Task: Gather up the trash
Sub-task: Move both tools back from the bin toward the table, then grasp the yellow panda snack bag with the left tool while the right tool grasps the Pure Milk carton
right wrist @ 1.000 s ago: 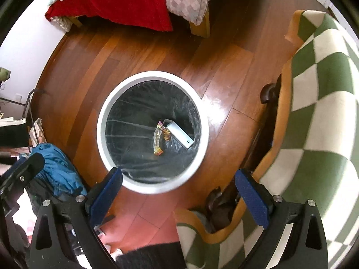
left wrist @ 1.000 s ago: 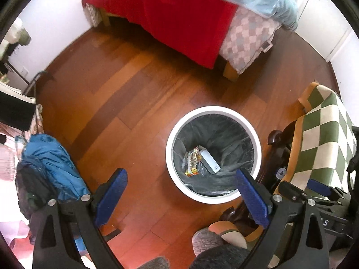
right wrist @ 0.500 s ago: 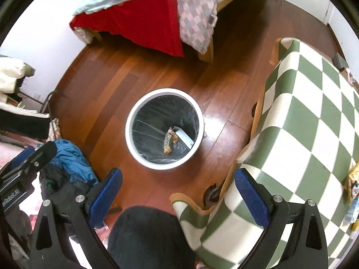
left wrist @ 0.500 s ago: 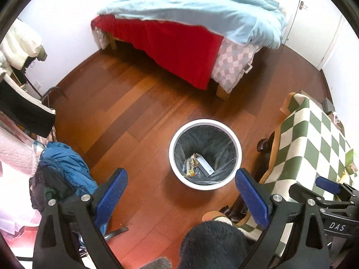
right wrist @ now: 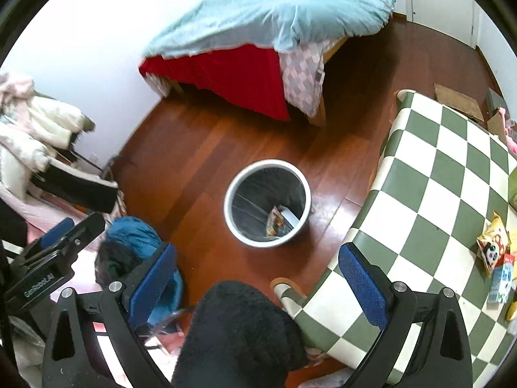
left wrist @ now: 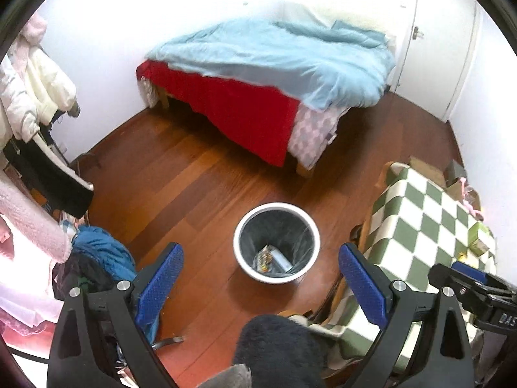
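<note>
both hand-held grippers, left (left wrist: 260, 274) and right (right wrist: 257, 273), gape wide, empty, high above trash bin (left wrist: 239, 247); wrapper (left wrist: 264, 256) inside.

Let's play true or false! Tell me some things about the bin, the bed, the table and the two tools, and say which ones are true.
1. The bin is empty. False: a wrapper and a small white box lie in it.
2. Both tools are open and hold nothing. True: the left tool and the right tool have their fingers wide apart.
3. The bin stands on the table. False: it stands on the wood floor, beside the table.
4. The blanket on the bed is light blue. True.
5. A snack bag lies on the checked table. True.
</note>
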A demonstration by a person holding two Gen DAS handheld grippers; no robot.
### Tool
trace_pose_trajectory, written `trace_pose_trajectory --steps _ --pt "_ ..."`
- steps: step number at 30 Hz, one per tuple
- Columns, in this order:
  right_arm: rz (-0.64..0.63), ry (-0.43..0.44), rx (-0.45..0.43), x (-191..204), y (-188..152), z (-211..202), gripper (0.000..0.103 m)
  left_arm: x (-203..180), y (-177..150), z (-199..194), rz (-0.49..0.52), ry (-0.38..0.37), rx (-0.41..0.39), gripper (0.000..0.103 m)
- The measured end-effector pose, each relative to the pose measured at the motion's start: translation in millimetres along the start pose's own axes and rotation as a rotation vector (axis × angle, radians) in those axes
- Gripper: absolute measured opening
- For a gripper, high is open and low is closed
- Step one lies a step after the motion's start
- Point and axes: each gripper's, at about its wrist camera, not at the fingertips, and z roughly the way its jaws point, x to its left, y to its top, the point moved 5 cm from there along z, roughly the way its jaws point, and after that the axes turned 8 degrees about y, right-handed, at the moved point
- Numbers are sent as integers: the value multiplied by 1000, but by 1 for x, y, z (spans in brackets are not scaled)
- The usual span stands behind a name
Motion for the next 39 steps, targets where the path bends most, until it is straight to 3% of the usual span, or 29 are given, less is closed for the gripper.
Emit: trace_pose_trajectory --steps 6,10,13,19,21,24,26,28,31,34,36,39 --pt "86 56 -96 -24 -13 -61 101 -68 -11 -7 70 -63 -29 98" --pt "185 9 -151 -75 -34 -102 101 -147 -34 13 168 -139 36 103" --pt "295 -72 -177 -135 -56 -129 101 -216 -59 29 262 -184 82 103" --pt "550 -267 -216 -278 -113 -180 101 -326 -101 52 397 -182 144 103" --pt "622 -293 -223 -322 -127 -188 101 -351 -113 61 440 -162 156 103" --pt "648 -312 -185 -363 -135 -177 100 -374 -125 83 515 -119 183 103" --pt "639 -323 -138 -386 -135 -158 94 -382 -132 96 558 -88 192 103" --pt "630 -328 -96 -399 -132 -137 86 -384 -136 107 588 -60 197 103" --pt "608 -335 -63 -415 -128 -112 85 -383 -140 117 613 -48 212 103" --pt "577 -351 -24 -423 -121 -86 81 -384 -141 117 628 -62 222 103" --pt "565 -347 1 -427 -120 -73 58 -392 -140 114 633 -90 222 103" --pt "562 -354 -14 -426 -122 -73 57 -407 -137 104 637 -150 218 103"
